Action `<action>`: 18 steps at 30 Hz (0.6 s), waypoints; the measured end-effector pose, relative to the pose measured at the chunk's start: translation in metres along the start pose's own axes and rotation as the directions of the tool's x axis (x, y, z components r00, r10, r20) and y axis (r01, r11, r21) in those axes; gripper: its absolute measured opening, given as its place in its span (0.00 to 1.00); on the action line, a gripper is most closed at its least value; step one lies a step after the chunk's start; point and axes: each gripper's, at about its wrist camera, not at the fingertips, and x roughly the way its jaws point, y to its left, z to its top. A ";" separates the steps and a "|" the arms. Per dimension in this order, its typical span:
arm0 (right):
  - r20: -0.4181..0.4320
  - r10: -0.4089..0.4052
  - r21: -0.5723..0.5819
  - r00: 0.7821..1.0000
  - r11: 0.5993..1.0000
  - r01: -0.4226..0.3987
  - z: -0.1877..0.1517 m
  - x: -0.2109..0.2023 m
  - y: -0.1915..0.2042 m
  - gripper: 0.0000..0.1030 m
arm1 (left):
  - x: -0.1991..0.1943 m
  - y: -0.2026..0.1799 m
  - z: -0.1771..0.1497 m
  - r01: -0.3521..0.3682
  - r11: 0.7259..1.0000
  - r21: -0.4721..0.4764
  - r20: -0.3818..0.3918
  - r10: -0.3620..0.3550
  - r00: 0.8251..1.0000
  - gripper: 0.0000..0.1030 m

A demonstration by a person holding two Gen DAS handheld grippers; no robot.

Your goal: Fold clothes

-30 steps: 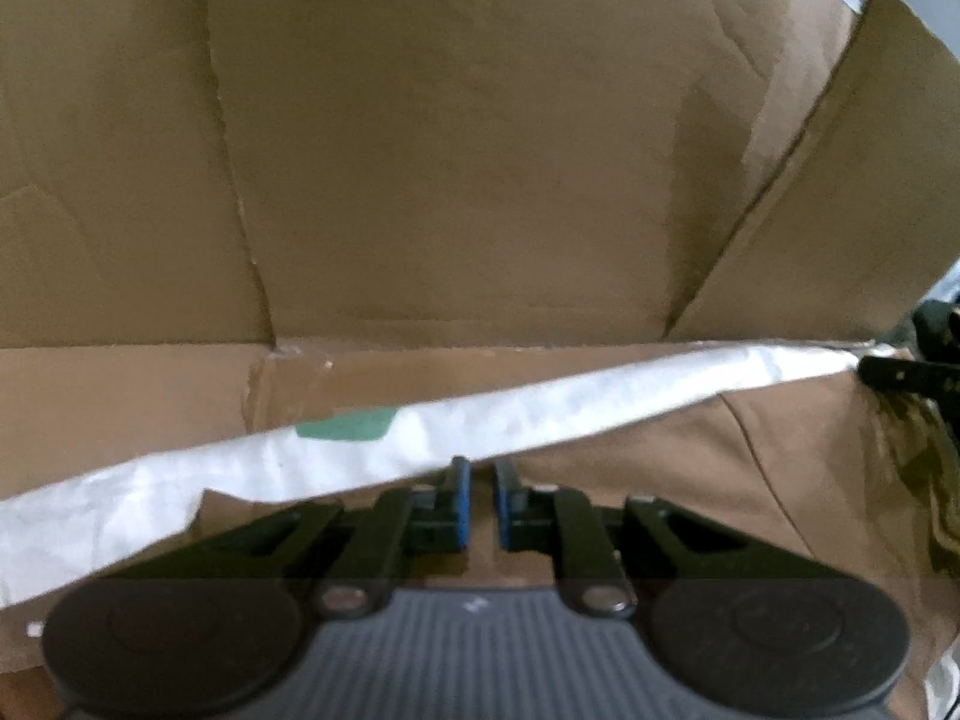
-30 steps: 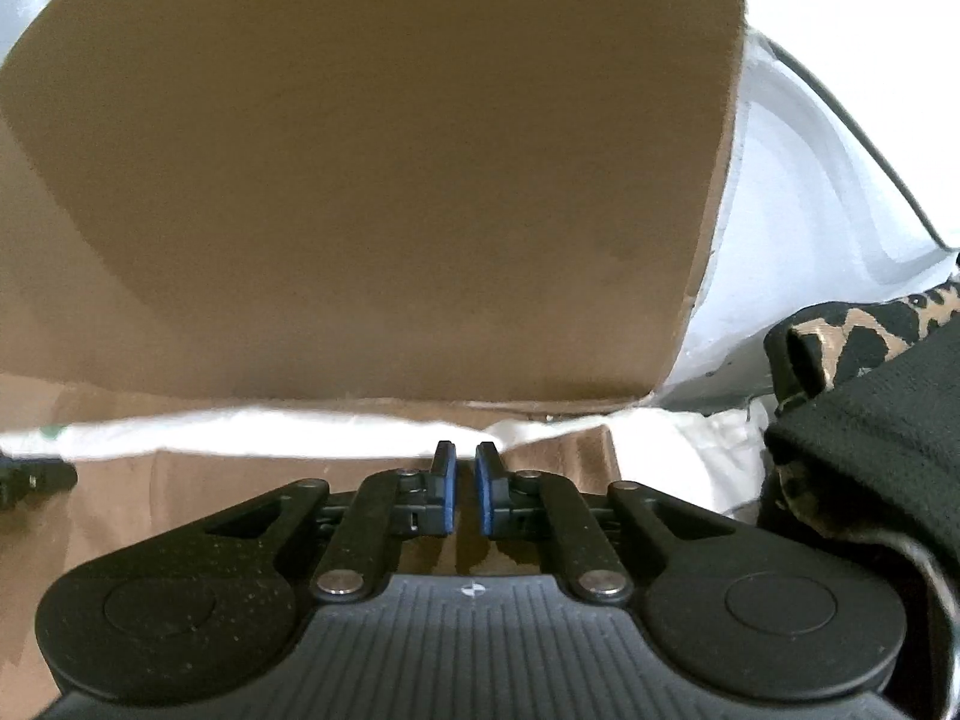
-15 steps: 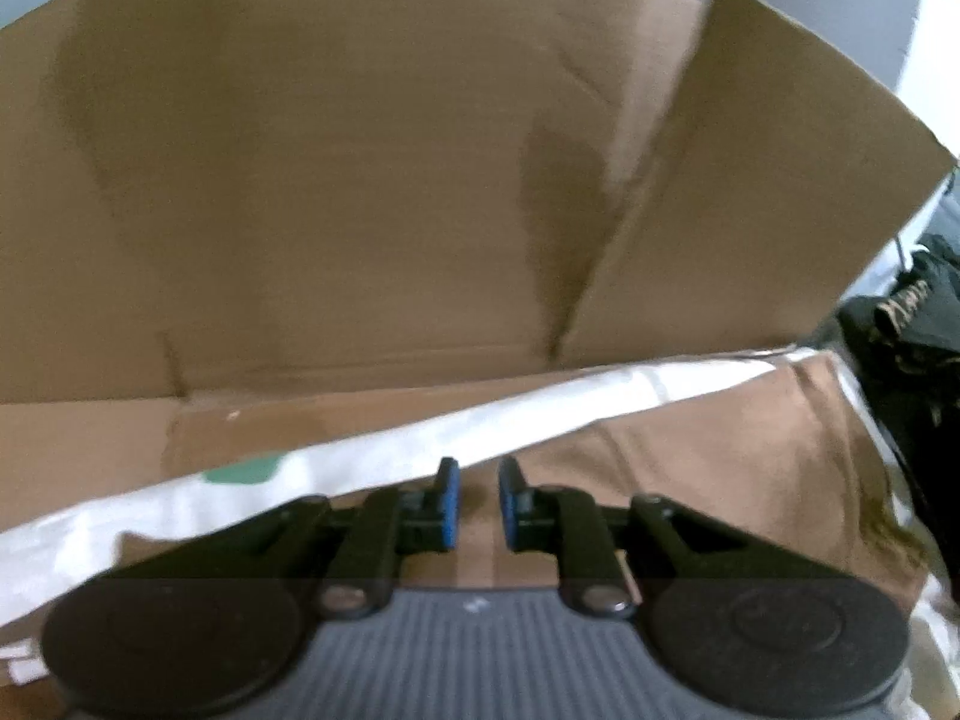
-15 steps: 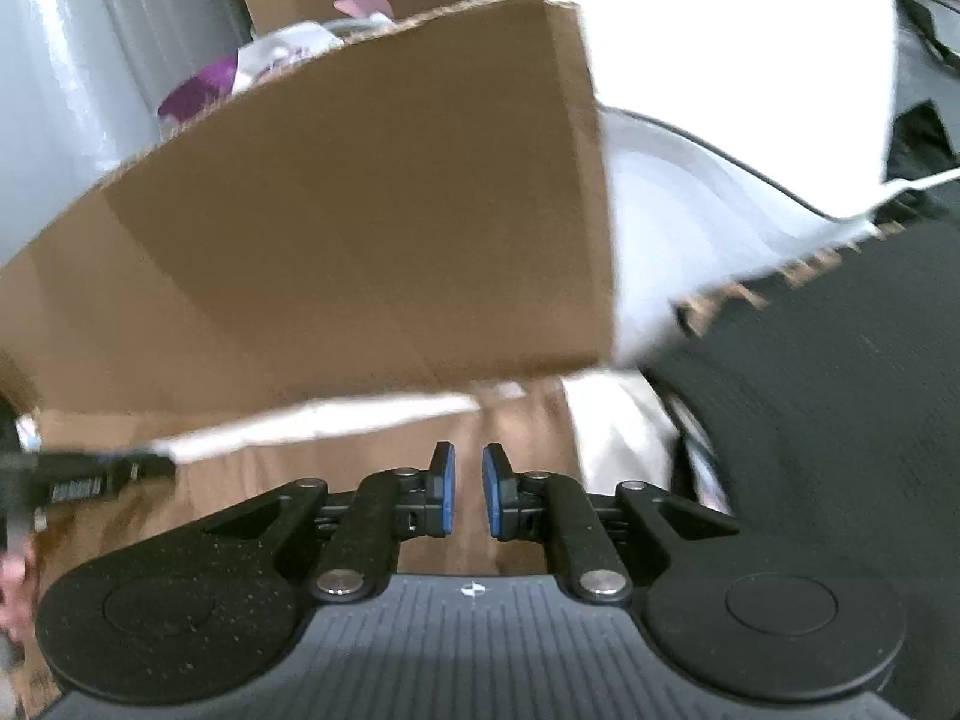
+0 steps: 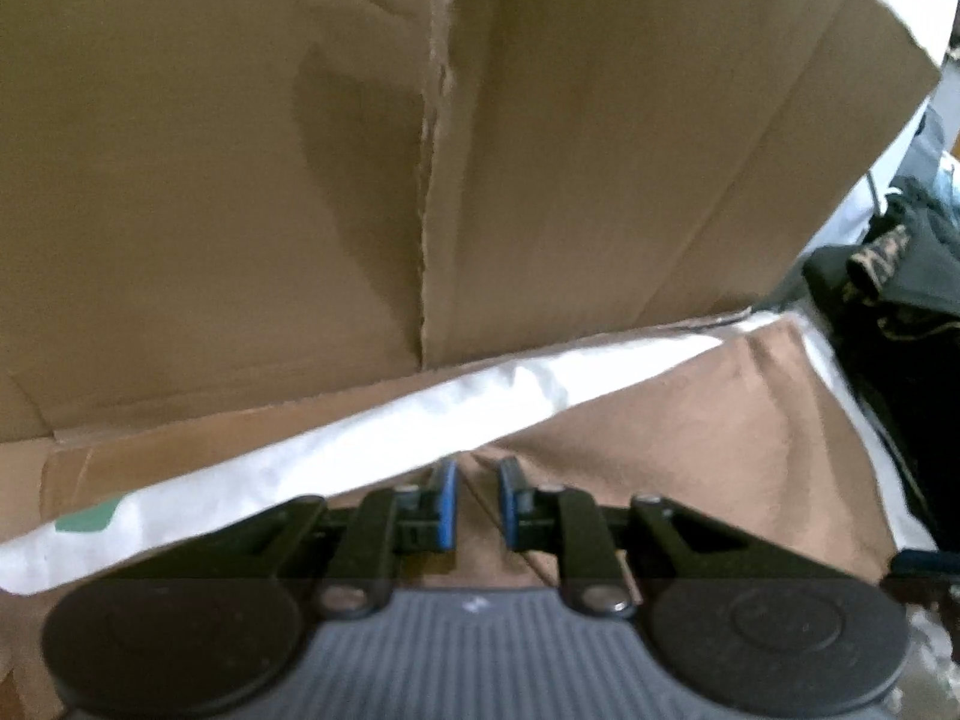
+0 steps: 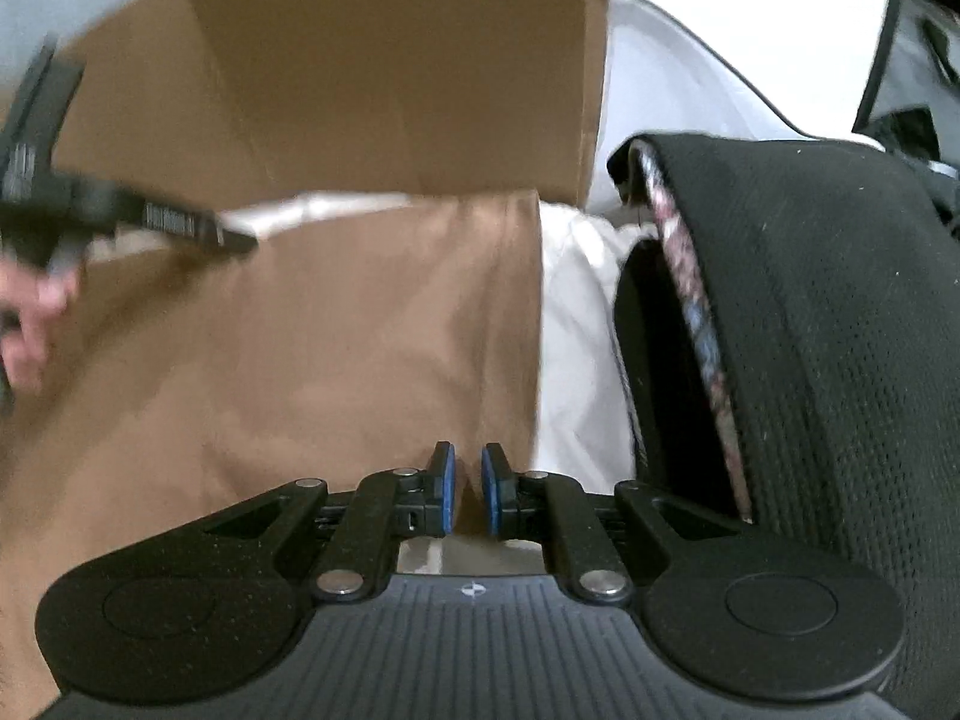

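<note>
Brown garment (image 6: 336, 360): smooth, matte tan-brown cloth lying spread on a white sheet (image 6: 576, 336). Its right edge runs straight, with white sheet showing beyond it. In the left wrist view the same cloth (image 5: 708, 432) shows soft creases and a rounded far corner near the cardboard.

Left gripper (image 5: 478, 504): blue-padded fingers sit a narrow gap apart over the brown cloth. A dark crease line of the fabric runs into that gap; whether any cloth is pinched cannot be told.

Right gripper (image 6: 467, 498): blue pads stand a small gap apart at the near right edge of the garment, brown cloth showing behind the gap. Nothing visibly gripped.

White sheet: crumpled, papery-looking band (image 5: 336, 450) along the garment's far edge, bearing a small green patch (image 5: 84, 521) at its left end.

Cardboard box (image 5: 420, 150): large corrugated container rising directly behind the garment, flaps standing upright, a ragged vertical seam down the middle. Its contents cannot be seen.

Black mesh fabric (image 6: 828, 324): coarse perforated weave, draped in a heap off the garment's right edge, with a patterned strip (image 6: 690, 312) along its fold.

Dark clothing pile (image 5: 888, 276): black items with a leopard-print piece, off the far right of the sheet.

Person's hand (image 6: 30, 324): blurred at the left margin, holding the other gripper's black body.
</note>
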 end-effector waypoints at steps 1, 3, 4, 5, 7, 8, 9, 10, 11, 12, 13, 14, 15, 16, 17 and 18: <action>-0.008 -0.010 -0.011 1.000 1.000 0.009 -0.002 0.001 0.000 0.15 | 0.001 0.000 0.001 -0.004 1.000 0.001 -0.001 0.004 1.000 0.15; -0.013 -0.022 -0.022 1.000 1.000 0.021 -0.003 0.000 -0.002 0.14 | 0.004 0.000 0.003 -0.017 1.000 0.003 -0.004 0.017 1.000 0.15; -0.011 -0.016 -0.020 1.000 1.000 0.016 -0.003 0.000 -0.001 0.14 | 0.005 -0.001 0.005 -0.023 1.000 0.002 -0.006 0.023 1.000 0.15; -0.006 -0.006 -0.015 1.000 1.000 0.006 -0.002 -0.001 0.001 0.14 | 0.007 -0.001 0.007 -0.030 1.000 -0.004 -0.011 0.030 0.999 0.15; 0.003 0.015 -0.005 1.000 1.000 -0.015 -0.002 -0.002 0.004 0.12 | 0.010 -0.001 0.012 -0.040 0.999 -0.015 -0.023 0.040 0.999 0.15; 0.008 0.026 -0.001 1.000 1.000 -0.026 -0.002 -0.003 0.006 0.12 | 0.010 -0.001 0.015 -0.044 0.999 -0.021 -0.028 0.044 0.999 0.15; 0.013 0.036 0.004 0.999 0.999 -0.036 -0.002 -0.004 0.007 0.13 | 0.009 0.000 0.017 -0.046 0.999 -0.027 -0.029 0.045 0.999 0.15; 0.018 0.047 0.009 0.999 0.999 -0.047 -0.001 -0.005 0.009 0.14 | 0.005 0.000 0.018 -0.043 0.999 -0.033 -0.024 0.042 0.999 0.15; 0.022 0.057 0.013 0.998 0.998 -0.057 -0.001 -0.006 0.010 0.14 | 0.000 0.001 0.019 -0.035 0.999 -0.037 -0.014 0.034 0.999 0.15; 0.027 0.067 0.018 0.997 0.998 -0.068 -0.001 -0.006 0.012 0.14 | -0.006 0.002 0.019 -0.025 0.999 -0.038 -0.004 0.025 1.000 0.15; 0.032 0.078 0.022 0.996 0.997 -0.079 -0.001 -0.007 0.014 0.15 | -0.011 0.003 0.019 -0.018 0.999 -0.038 0.003 0.019 1.000 0.15; 0.037 0.088 0.027 0.995 0.996 -0.089 0.000 -0.008 0.015 0.15 | -0.018 0.004 0.018 -0.017 0.999 -0.039 0.007 0.017 1.000 0.15; 0.042 0.098 0.031 0.994 0.995 -0.100 0.000 -0.009 0.017 0.15 | -0.024 0.007 0.017 -0.012 0.999 -0.041 0.008 0.013 1.000 0.15; 0.047 0.109 0.035 0.993 0.993 -0.110 0.000 -0.009 0.018 0.15 | -0.031 0.009 0.017 -0.008 0.999 -0.042 0.010 0.009 1.000 0.15; 0.053 0.119 0.039 0.992 0.992 -0.121 0.000 -0.010 0.020 0.15 | -0.039 0.012 0.015 -0.006 0.999 -0.043 0.013 0.006 1.000 0.16; 0.044 0.118 0.043 0.992 0.992 -0.120 0.000 -0.007 0.020 0.15 | -0.048 0.015 0.014 -0.004 0.999 -0.043 0.017 0.005 1.000 0.17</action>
